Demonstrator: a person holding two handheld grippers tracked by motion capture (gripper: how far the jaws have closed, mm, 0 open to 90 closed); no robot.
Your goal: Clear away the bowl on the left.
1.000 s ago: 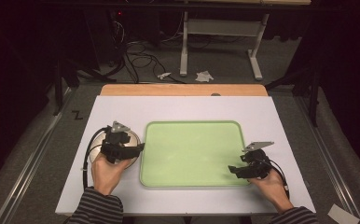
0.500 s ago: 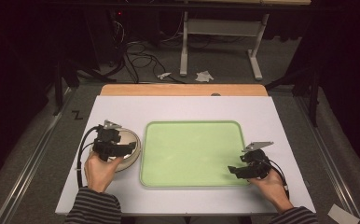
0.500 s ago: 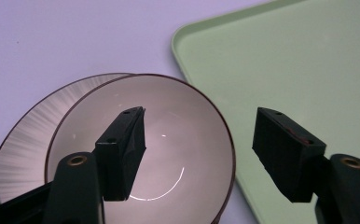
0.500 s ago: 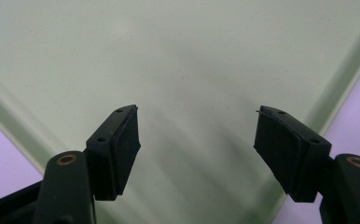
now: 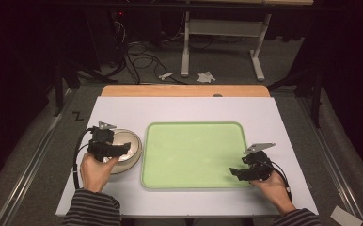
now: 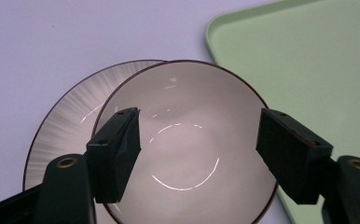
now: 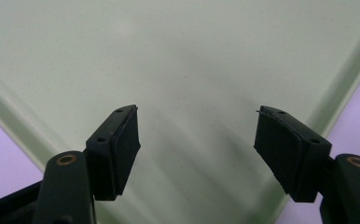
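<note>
So, high view: white table (image 5: 189,110) with a pale green tray (image 5: 193,153) lying flat at its middle; left gripper (image 5: 123,149) sits over a beige bowl (image 5: 130,141) that rests on the table just beside the tray's left edge; bowl rim and tray edge are near each other, can't tell whether they touch; left hand (image 5: 94,170) holds the gripper from the near side, striped sleeve (image 5: 91,212) below it; right gripper (image 5: 233,172) hangs over the tray's near right corner, right hand (image 5: 273,188) behind it; grey three-cornered plates show on top of both grippers; floor behind the table has cables (image 5: 142,52) and crumpled paper (image 5: 205,76).

Left gripper view: left gripper (image 6: 199,140) looks down into the bowl (image 6: 187,135), which sits on a larger plate (image 6: 64,121) with a streaked rim; bowl is off-centre on the plate, shifted toward the tray (image 6: 308,56); jaws stand wide apart and have just been opening; both pads are above the bowl's inside, nothing pressed between them, so no grip; bowl interior is bare, with ring-shaped glare.

Right gripper view: right gripper (image 7: 197,140) points at the tray (image 7: 192,56) floor; jaws wide apart, nothing between them; tray's raised rim runs diagonally at both sides with the table (image 7: 5,154) beyond it.
</note>
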